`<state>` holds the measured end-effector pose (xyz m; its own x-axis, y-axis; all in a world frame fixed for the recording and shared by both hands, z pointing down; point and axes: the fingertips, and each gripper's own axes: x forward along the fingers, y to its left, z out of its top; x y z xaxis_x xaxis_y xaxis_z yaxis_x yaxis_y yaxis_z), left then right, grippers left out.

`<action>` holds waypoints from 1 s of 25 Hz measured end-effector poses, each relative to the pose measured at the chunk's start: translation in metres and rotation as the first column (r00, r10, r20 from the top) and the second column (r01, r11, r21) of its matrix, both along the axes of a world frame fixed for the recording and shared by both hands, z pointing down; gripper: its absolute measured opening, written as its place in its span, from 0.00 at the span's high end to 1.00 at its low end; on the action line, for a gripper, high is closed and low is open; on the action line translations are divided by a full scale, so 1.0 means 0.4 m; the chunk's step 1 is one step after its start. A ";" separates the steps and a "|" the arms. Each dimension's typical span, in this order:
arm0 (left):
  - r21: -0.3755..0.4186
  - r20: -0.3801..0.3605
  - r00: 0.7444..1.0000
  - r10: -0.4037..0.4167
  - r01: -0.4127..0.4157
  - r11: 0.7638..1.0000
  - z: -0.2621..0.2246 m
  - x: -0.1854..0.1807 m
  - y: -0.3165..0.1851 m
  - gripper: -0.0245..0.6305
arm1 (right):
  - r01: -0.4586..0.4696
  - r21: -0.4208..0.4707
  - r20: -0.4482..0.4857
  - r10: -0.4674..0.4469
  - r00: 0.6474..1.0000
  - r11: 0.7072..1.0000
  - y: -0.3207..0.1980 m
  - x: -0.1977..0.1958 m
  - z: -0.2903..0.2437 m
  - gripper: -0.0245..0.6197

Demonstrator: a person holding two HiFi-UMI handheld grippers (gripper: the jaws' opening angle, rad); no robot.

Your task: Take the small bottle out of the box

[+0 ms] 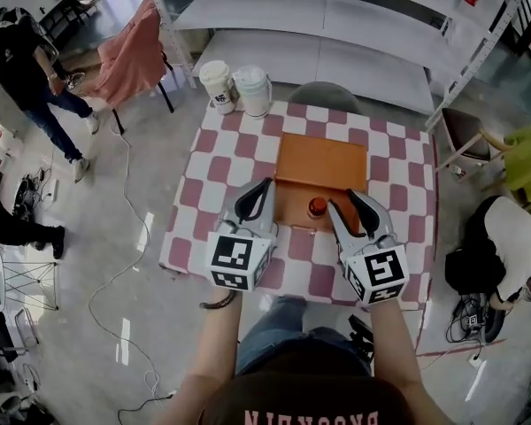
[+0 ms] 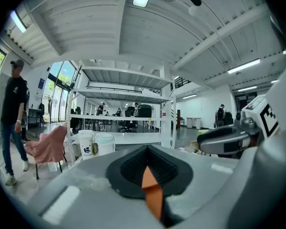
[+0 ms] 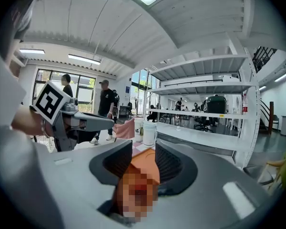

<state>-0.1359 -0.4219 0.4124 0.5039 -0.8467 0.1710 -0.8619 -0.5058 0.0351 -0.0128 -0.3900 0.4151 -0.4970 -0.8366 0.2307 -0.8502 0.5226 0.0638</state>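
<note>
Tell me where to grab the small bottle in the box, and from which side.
Grip the small bottle around its top, at the red cap, coming from above. It appears to stand upright, cap up, in the open orange box, whose walls would likely block a sideways approach.

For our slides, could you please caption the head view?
Left gripper and right gripper near the bottle in a box on a table.

Both grippers held forward, side by side
The left gripper (image 1: 264, 187) has its jaws closed on a thin orange box edge (image 2: 150, 185). The right gripper (image 1: 345, 199), near it, has its jaws spread apart. Bare forearms (image 1: 214, 335) reach out from the near side.
</note>
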 end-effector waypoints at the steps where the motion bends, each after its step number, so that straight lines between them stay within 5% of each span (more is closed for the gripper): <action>1: -0.008 -0.001 1.000 0.007 -0.007 1.000 0.010 -0.002 -0.011 0.96 | -0.002 -0.012 -0.006 0.002 1.000 1.000 -0.008 -0.004 0.014 0.72; 25: -0.200 -0.016 0.999 0.047 -0.049 0.979 0.242 0.008 -0.037 0.96 | -0.036 -0.250 -0.053 0.023 0.998 0.967 -0.046 -0.036 0.323 0.71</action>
<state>-0.1329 -0.4368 0.5094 0.5456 -0.7709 0.3286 -0.8360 -0.5282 0.1489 -0.0272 -0.4084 0.5444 -0.4556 -0.7628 0.4589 -0.8646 0.5019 -0.0241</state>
